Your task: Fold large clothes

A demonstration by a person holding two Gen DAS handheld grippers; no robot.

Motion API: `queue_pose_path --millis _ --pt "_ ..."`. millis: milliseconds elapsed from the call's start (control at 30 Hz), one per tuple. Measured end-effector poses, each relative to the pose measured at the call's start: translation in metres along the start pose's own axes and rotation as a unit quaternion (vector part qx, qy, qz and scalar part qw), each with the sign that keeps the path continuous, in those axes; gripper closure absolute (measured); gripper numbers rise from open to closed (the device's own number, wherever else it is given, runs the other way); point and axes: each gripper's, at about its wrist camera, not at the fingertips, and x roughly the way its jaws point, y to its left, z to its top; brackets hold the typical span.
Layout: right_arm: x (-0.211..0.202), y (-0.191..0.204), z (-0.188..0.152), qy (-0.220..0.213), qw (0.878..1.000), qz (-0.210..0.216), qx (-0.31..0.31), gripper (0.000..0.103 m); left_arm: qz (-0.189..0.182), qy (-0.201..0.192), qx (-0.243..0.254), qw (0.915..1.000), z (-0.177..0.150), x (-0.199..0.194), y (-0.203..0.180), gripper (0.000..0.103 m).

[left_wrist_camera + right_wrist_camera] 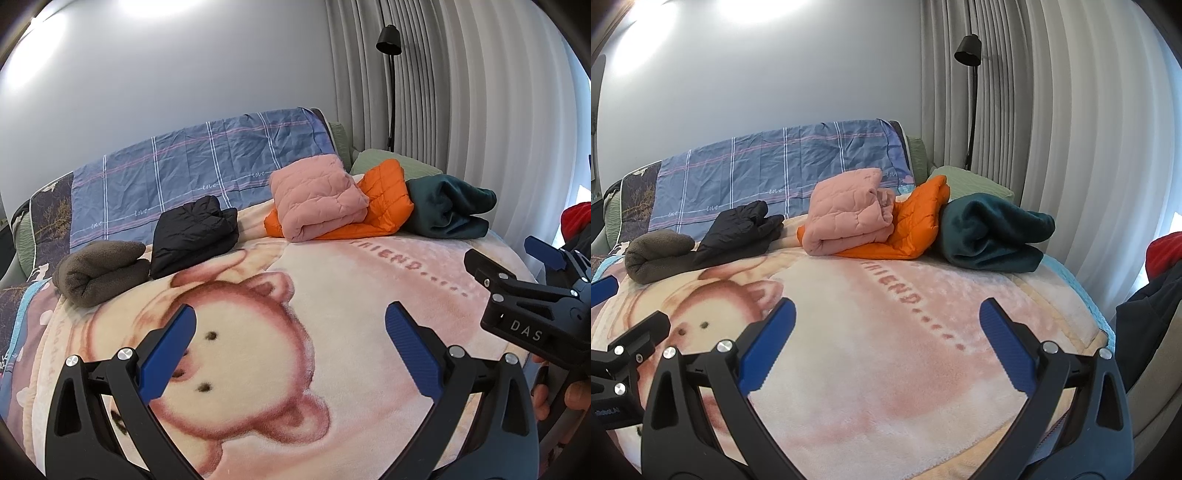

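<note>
1. Both of my tongs hang over the bear blanket (332, 302) with nothing between their blue pads. My left gripper (290, 347) has its jaws spread wide, and my right gripper (886, 345) is spread just as wide.
2. From the left wrist view I also see the right gripper at the right edge, with fingers of the hand (543, 391) that holds it just below.
3. Under the tongs the blanket shows a pink bear face and the word "FRIEND" with a row of dots.
4. Farther back, folded clothes lie in a row along the head of the bed. At the left is a rolled brown fleece (657, 254), touching a black puffer jacket (738, 230) just beside it.
5. Near the middle, a folded pink quilted jacket (849, 212) rests on top of an orange quilted jacket (916, 221).
6. Just right of those, a dark green fleece (990, 236) lies folded near the bed's edge.
7. Behind the row I see a blue plaid sheet (192, 173) draped upright and a pale green pillow (967, 184).
8. A black floor lamp (389, 40) stands against the grey curtains (1052, 129).
</note>
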Motion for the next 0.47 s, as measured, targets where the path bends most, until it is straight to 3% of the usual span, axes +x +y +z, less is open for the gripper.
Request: queue_pose_path --millis 467 --pt "0.0021 0.0003 -0.0037 0.001 1.0 0.001 -0.005 0.002 0.0 0.009 -0.006 0.9999 -0.0034 0.0053 0.0053 0.001"
